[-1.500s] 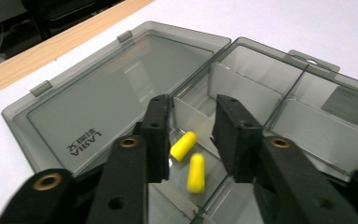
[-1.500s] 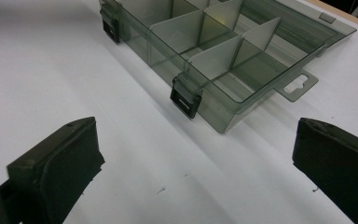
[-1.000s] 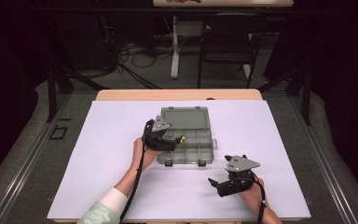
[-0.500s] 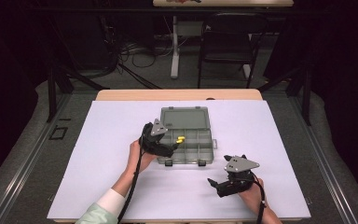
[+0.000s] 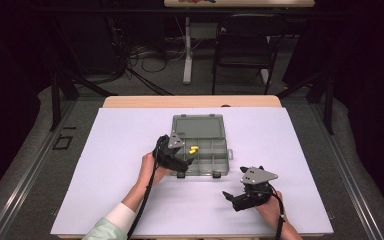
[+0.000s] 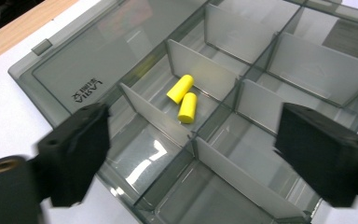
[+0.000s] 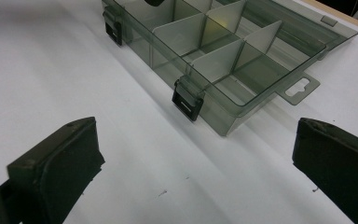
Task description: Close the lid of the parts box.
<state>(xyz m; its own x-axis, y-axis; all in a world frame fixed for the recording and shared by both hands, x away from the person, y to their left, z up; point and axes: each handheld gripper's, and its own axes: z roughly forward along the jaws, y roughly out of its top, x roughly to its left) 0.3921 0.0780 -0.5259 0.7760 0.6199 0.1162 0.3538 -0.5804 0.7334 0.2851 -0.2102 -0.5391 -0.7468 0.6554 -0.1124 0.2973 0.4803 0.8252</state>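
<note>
The right claw (image 5: 228, 198) rests spread and empty on the white sheet covering the bench (image 5: 110, 165), near the smoky clear plastic organiser box (image 5: 215, 159). The left claw (image 6: 191, 140) hangs over the box's divided tray, its jaws wide after just closing slightly, nothing between them. Two yellow foam earplugs (image 6: 183, 98) lie touching in one compartment. The flat-opened lid (image 6: 98, 60) carries embossed lettering, upside down and unreadable.

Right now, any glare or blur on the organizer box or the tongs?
Left gripper view: white glare patches on the organizer box floor and lid; left tongs soft at their edges; yellow earplugs sharp. Right gripper view: right tongs out of focus, box latch crisp. High view: dark surroundings, white table evenly lit.
</note>
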